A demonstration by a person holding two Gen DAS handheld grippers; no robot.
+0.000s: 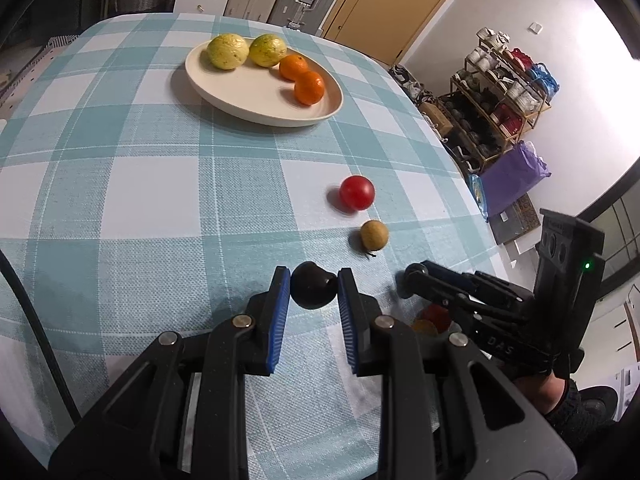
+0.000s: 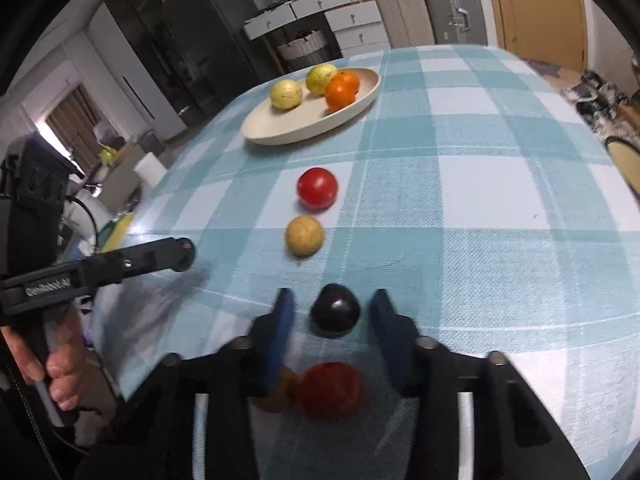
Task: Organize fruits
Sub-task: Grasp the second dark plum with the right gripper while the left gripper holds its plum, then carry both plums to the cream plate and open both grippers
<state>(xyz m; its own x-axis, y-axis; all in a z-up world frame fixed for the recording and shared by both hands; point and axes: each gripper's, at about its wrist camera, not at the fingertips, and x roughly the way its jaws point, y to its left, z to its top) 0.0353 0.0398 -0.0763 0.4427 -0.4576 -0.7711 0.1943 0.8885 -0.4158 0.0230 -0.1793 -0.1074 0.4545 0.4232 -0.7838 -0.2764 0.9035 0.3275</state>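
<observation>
Left gripper (image 1: pixel 313 276) sits closed on a dark fruit (image 1: pixel 312 290); both blue pads (image 1: pixel 280 312) appear to touch its sides, and the shadow beneath suggests that it is raised off the cloth. Right gripper (image 2: pixel 332 296) stands open, its fingers straddling a second dark fruit (image 2: pixel 335 314) with a gap on each side.

The checked tablecloth (image 1: pixel 120 200) covers the table. On its far side lies an oval cream plate (image 1: pixel 240 108) holding two yellow-green fruits (image 1: pixel 227 51) and two mandarins (image 1: pixel 309 88). Between plate and grippers, on the cloth, lie a red tomato (image 1: pixel 357 193) and, just beside it, a small tan fruit (image 1: pixel 374 235), possibly a longan. Another red fruit (image 2: pixel 328 390) lies below the right gripper, blurred.

Handling, as a judgement: the dark fruits look light, smooth and round, so they are likely to roll or slip. Take hold across the widest part, with the pads centred, using moderate force; the skin may bruise. Set them down gently inside the plate rim, clear of the fruit already there.
</observation>
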